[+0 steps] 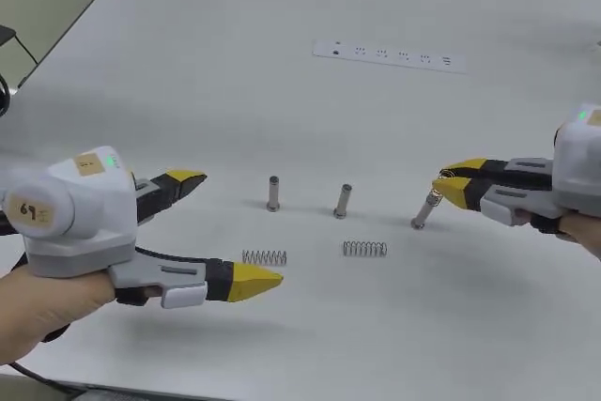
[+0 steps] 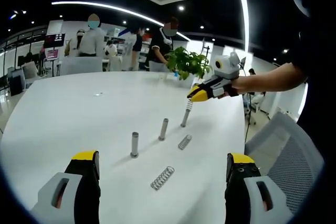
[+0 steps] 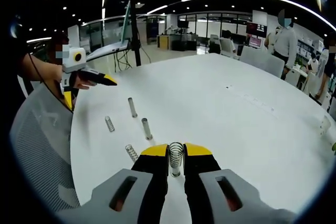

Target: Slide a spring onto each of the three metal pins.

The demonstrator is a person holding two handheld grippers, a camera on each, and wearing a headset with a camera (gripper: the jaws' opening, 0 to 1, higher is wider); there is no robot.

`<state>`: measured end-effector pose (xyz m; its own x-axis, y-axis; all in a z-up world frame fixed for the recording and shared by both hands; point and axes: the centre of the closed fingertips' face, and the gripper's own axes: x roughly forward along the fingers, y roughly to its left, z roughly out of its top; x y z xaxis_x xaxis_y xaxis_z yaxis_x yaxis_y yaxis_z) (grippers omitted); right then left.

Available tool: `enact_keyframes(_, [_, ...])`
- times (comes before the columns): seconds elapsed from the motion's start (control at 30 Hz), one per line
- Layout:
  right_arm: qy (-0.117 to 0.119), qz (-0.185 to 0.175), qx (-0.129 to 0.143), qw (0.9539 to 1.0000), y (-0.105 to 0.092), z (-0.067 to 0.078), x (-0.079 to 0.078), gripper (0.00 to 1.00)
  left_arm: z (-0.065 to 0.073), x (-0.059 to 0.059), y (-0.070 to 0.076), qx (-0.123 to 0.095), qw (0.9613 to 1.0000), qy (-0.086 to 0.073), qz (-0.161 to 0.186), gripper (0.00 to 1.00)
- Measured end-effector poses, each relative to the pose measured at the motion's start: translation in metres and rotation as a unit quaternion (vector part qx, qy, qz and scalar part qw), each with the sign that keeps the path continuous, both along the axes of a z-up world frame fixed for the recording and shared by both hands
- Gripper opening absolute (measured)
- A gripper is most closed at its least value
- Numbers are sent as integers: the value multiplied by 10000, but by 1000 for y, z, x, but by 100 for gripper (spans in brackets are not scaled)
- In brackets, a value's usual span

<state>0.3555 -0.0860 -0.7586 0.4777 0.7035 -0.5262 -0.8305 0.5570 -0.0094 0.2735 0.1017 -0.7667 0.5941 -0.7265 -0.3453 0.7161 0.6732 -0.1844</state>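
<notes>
The right gripper point(image 3: 176, 151) is pressed together on a spring point(image 3: 176, 160), which stands upright between its yellow tips. In the head view this gripper reaches in from the right and holds the spring at the top of the third pin point(image 1: 423, 213), the rightmost of three. That pin leans, its top tipped toward the gripper. The spring's lower end meets the pin's top, but I cannot tell how far it has gone on.

The left gripper point(image 1: 223, 227) hovers low over the near left part of the white surface point(image 1: 310, 119). Its jaws are spread wide and hold nothing.

The other two pins stand upright and bare in a row with the third: the left pin point(image 1: 273, 192) and the middle pin point(image 1: 344, 200). Two loose springs lie flat on the surface just in front of them. One loose spring point(image 1: 264, 257) lies near the lower tip of the left gripper, and the other loose spring point(image 1: 364, 249) lies in front of the middle pin.

A white power strip point(image 1: 388, 54) lies well behind the pins. In the left gripper view, people point(image 2: 94, 38) stand beyond the far edge of the surface, near a green plant point(image 2: 188, 62).
</notes>
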Motion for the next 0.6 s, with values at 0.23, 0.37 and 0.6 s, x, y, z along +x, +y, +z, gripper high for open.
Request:
enact_keyframes(0.23, [36, 2, -10, 10000, -1, -3, 0, 8, -1, 0, 0, 5, 10000, 3, -5, 98])
enact_keyframes(0.37, [58, -3, -28, 10000, -1, -6, 0, 8, 0, 0, -2, -1, 10000, 2, -12, 98])
enact_keyframes(0.6, [115, -8, -75, 9999, -2, -15, -1, 8, -1, 1, -2, 2, 10000, -5, -10, 98])
